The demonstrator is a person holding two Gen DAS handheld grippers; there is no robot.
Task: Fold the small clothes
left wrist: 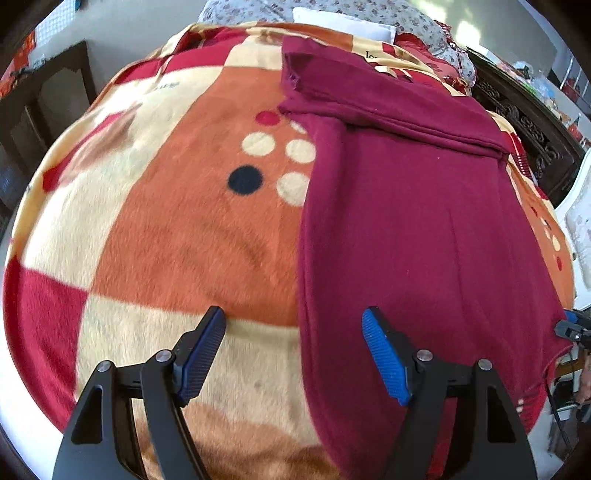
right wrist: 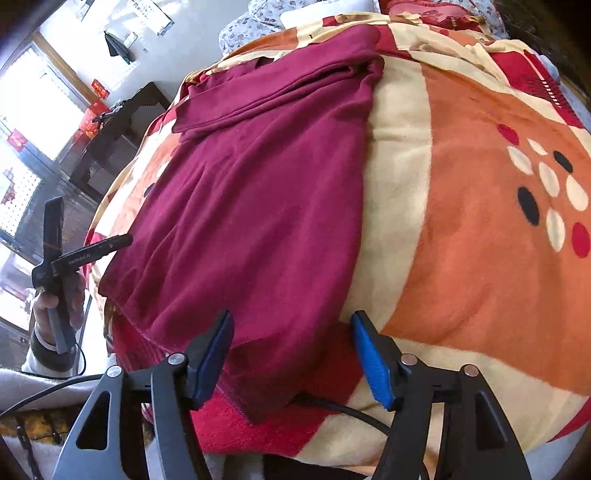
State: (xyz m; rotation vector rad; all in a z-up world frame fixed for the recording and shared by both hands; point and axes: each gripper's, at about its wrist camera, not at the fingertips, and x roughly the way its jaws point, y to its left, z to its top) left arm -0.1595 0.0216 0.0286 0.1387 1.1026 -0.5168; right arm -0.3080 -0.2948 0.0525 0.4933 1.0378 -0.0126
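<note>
My left tongs (left wrist: 293,354) hang released over the shirt's (left wrist: 406,229) left edge. My right tongs (right wrist: 291,356) gape too, the shirt's near corner between them at six o'clock, unpinched. The shirt lies on the blanket (left wrist: 177,229).

Plush blanket (left wrist: 155,236) in orange, cream and red blocks covered the bed, dot cluster (left wrist: 275,162) printed mid-surface. White pillow (left wrist: 343,20) and floral bedding (left wrist: 417,18) sat at the far edge. Dark wooden cabinet (right wrist: 110,140) stood beyond the bed's left side, black cable (right wrist: 343,408) at the near edge.
</note>
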